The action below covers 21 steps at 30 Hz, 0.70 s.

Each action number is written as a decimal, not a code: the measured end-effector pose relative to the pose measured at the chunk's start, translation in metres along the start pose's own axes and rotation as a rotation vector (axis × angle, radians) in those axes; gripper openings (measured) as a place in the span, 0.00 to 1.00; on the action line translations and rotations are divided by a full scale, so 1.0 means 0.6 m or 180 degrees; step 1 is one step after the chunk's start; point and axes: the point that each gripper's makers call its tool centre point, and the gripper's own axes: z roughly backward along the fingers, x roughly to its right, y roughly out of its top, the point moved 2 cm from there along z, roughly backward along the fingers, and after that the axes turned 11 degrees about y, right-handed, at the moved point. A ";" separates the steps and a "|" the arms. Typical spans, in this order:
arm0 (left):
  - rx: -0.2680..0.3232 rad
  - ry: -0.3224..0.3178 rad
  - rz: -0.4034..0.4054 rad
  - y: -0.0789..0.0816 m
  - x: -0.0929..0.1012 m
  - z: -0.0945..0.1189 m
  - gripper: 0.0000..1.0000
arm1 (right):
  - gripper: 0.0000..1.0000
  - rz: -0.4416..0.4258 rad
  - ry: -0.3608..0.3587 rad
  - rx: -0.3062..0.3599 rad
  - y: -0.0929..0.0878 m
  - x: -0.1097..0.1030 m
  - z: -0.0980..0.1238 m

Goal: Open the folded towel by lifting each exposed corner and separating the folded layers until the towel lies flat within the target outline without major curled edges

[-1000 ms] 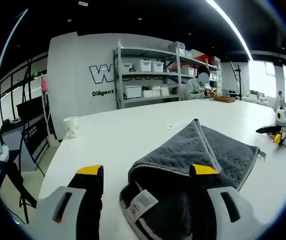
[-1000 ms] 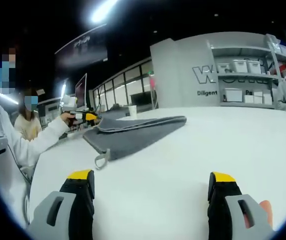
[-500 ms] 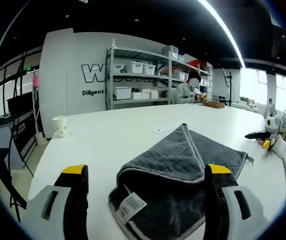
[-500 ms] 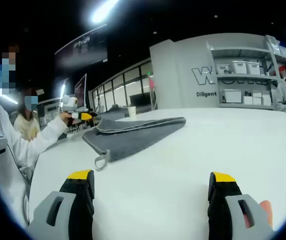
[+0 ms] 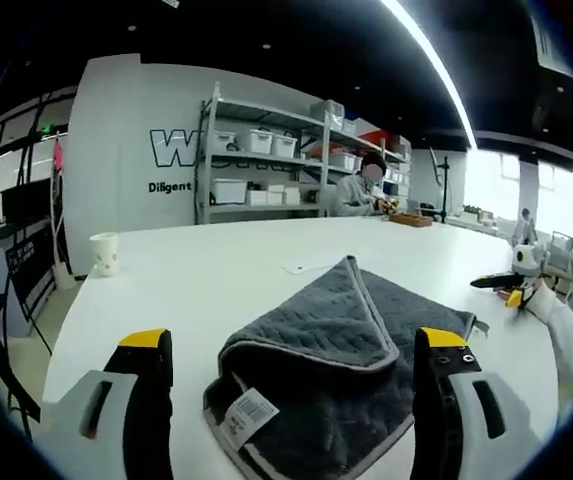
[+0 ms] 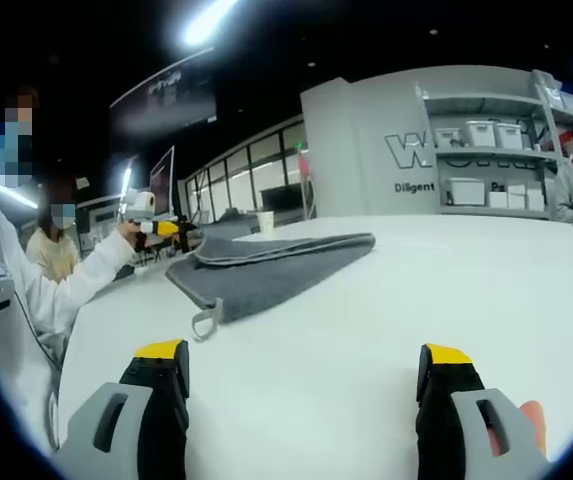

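In the left gripper view, the left gripper (image 5: 286, 345) is being held with its jaws spread wide on either side of the folded grey towel (image 5: 341, 365), gripping nothing. Compared with a second ago, the towel is sitting lower and more centrally in the frame, with its white label (image 5: 247, 415) at the lower middle; the camera is judged to have been raised and re-aimed, not the towel moved. The top layer is still lying folded over as a triangle, so no corner is judged to have been lifted yet, and an approach to the near edge is being lined up.

In the right gripper view, the right gripper (image 6: 306, 365) is being kept wide apart and empty above bare table (image 6: 396, 290), well apart from the towel (image 6: 266, 265) at centre left; this view is hardly changed.

The table is white, smooth and glossy. A paper cup (image 5: 104, 254) is standing at left, shelves with bins (image 5: 266, 170) are lining the back wall, and a person's sleeve (image 6: 81, 280) is showing at left.
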 end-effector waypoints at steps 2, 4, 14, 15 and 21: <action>-0.0021 0.0013 -0.0061 -0.004 0.006 -0.002 0.99 | 0.94 0.0011 -0.0005 -0.0014 -0.001 -0.004 -0.004; -0.0029 0.0001 -0.0085 -0.006 0.010 -0.004 0.99 | 0.94 0.0016 0.0032 -0.0019 -0.001 -0.011 -0.011; -0.0098 -0.0011 -0.0094 -0.017 0.018 -0.008 0.99 | 0.96 0.0167 0.0139 -0.0218 -0.010 -0.053 -0.065; -0.0099 -0.0011 -0.0088 -0.017 0.018 -0.008 0.99 | 0.96 0.0193 0.0129 -0.0243 -0.011 -0.056 -0.071; -0.0111 0.0006 -0.0086 -0.017 0.015 -0.012 0.99 | 0.98 0.0257 0.0043 -0.0285 -0.009 -0.069 -0.104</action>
